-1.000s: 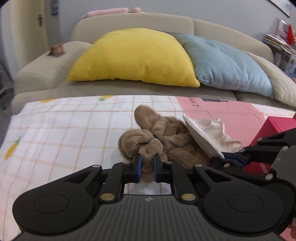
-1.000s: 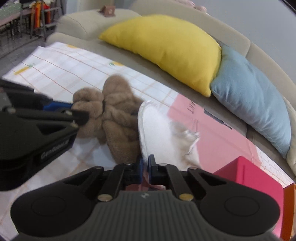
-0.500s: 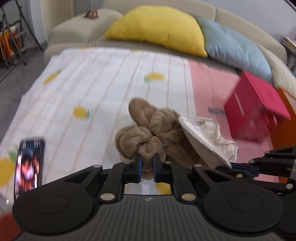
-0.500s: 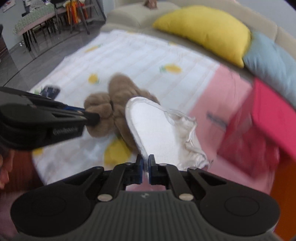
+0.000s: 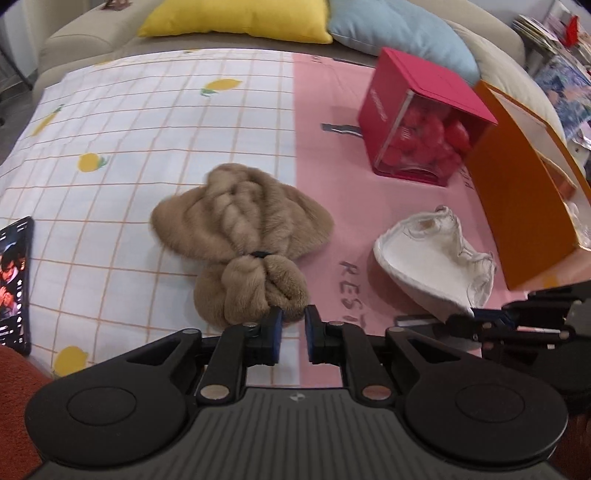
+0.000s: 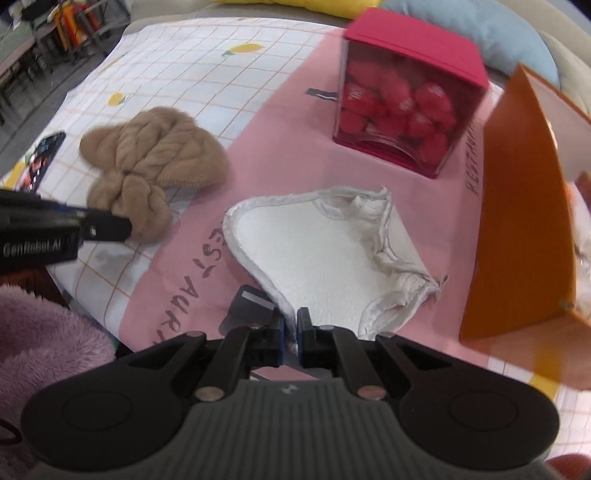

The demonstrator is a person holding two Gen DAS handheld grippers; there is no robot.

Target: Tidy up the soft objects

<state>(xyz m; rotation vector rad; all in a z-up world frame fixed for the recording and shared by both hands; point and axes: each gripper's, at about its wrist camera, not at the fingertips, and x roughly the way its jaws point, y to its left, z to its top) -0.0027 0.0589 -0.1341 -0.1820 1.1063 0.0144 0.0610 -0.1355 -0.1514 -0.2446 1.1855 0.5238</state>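
Note:
A brown furry braided item lies on the checked cloth; it also shows in the right wrist view. My left gripper sits at its near end with the jaws slightly apart, touching the fur without pinching it. A white fabric slipper lies sole-up on the pink mat; it also shows in the left wrist view. My right gripper is shut on its near tip.
A red box of red balls and an open orange box stand at the right. A phone lies at the left edge. Yellow and blue cushions lie on the sofa behind.
Both items came down from held up in the air onto the table. My left gripper's jaws have parted and released the brown item. The right gripper stays shut on the slipper.

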